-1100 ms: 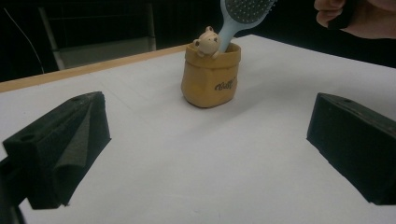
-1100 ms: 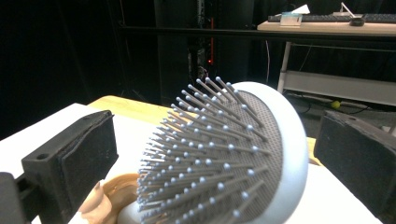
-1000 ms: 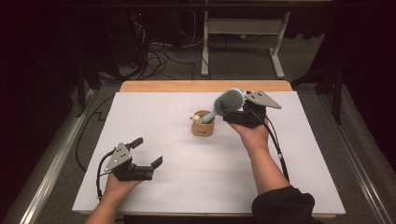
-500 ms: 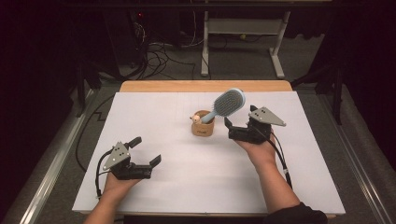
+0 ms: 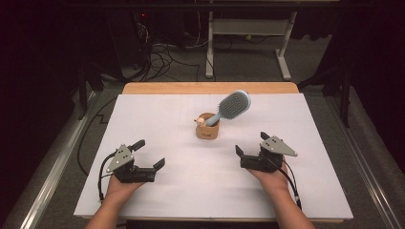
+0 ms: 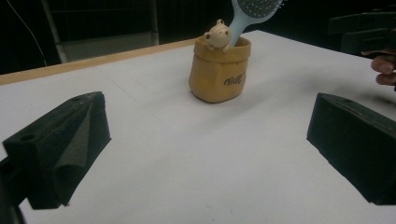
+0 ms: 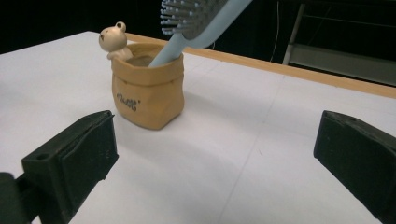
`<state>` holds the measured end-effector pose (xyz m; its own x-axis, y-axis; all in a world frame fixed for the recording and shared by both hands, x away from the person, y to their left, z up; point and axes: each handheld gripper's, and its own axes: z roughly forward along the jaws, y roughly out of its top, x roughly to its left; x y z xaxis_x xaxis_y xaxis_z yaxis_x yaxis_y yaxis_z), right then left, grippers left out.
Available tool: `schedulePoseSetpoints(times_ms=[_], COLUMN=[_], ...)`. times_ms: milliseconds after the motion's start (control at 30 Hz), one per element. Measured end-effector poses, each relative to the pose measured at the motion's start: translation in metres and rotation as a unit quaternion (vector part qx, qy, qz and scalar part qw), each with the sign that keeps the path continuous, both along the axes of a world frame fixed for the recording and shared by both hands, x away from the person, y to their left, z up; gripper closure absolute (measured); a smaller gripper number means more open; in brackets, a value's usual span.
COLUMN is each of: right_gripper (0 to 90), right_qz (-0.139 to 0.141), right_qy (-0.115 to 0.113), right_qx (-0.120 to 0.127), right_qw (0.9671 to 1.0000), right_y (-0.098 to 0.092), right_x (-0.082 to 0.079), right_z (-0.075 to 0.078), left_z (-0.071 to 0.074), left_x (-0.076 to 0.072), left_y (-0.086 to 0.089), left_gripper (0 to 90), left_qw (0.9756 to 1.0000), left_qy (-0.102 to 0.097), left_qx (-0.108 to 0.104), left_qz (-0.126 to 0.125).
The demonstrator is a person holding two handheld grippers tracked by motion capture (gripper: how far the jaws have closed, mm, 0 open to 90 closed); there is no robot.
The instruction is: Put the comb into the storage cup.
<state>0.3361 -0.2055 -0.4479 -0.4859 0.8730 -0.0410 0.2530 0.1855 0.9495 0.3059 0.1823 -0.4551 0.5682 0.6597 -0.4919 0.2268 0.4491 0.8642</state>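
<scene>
**Brush stands in the pot, both hand-held grippers released**

Your left hand-held gripper (image 5: 149,153) sits low over the near left of the worktop (image 5: 157,114), jaws spread wide with nothing between them. Your right hand-held gripper (image 5: 251,144) sits over the near right, jaws likewise wide apart and holding nothing. Both are well apart from the pot (image 5: 207,126), which stands between them and farther back, near the middle of the worktop. The pot is a tan, sack-shaped holder with a small bear figure (image 5: 201,121) at its rim. The brush (image 5: 231,106) rests with its handle inside the pot and leans to your right, its light blue head sticking out above the rim, bristles facing up toward the high view.
</scene>
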Motion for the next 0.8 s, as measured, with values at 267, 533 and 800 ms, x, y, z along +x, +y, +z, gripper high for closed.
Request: schedulePoseSetpoints(times_ms=[267,533,800], right_gripper=[0.1,0.1,0.1], right_qz=[-0.005,-0.02,-0.028], right_qy=[-0.02,-0.04,-0.056], right_qx=[-0.001,0.014,0.013], right_qw=[0.9998,0.9989,0.9979], right_y=[-0.031,-0.063,-0.081], right_x=[-0.032,-0.062,-0.072], right_z=[-0.002,-0.003,-0.007], left_z=[0.002,0.003,-0.001], left_x=[-0.002,-0.005,-0.013], left_y=[0.002,0.003,0.01], left_gripper=[0.3,0.3,0.3], left_qw=[1.0,1.0,0.9997], left_qy=[-0.002,-0.002,0.002], left_qx=[0.001,0.005,0.016], left_qz=[0.002,0.006,0.016])
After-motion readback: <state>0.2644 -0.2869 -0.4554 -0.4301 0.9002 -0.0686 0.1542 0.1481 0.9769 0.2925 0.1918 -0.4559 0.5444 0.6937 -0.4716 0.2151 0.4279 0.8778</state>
